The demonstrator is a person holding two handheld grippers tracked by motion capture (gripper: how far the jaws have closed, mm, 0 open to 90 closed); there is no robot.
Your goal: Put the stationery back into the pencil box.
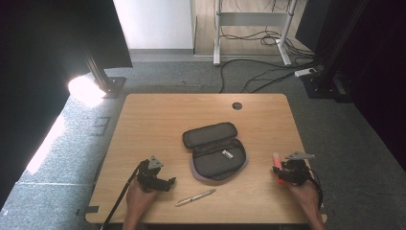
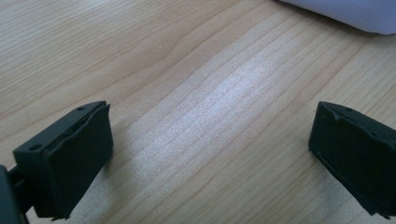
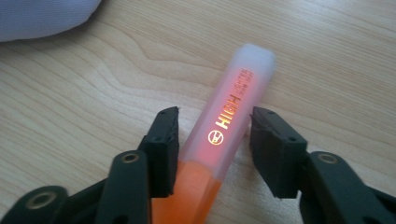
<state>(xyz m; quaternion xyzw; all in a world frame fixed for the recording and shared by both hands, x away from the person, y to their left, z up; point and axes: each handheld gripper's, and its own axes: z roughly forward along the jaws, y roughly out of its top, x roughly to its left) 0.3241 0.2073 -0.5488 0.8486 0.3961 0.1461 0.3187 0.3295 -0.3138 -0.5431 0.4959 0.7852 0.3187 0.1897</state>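
Right claw (image 3: 212, 135): at the lower right of the high view, low over the tabletop, its jaws on either side of an orange highlighter. In the right gripper view the left pad lies against the cap, while a thin gap shows at the right pad, so the grasp is not yet clamped.
Highlighter (image 3: 229, 121): lies on the wood with its frosted cap pointing toward the upper right of the right gripper view and its orange body running down between the jaws. In the high view it sits near the right edge of the tabletop, just right of the pencil case.
Left claw (image 2: 210, 154): released, jaws spread wide over bare wood, at the lower left of the high view.
Pencil case (image 1: 215, 151): dark, zipped open, in the middle of the frame, with a small white item lying inside.
Pen (image 1: 195, 197): silver, lying at a slant near the bottom edge, between the two hands.
Tabletop (image 1: 158, 120): light wood, with a round cable hole near its far edge.
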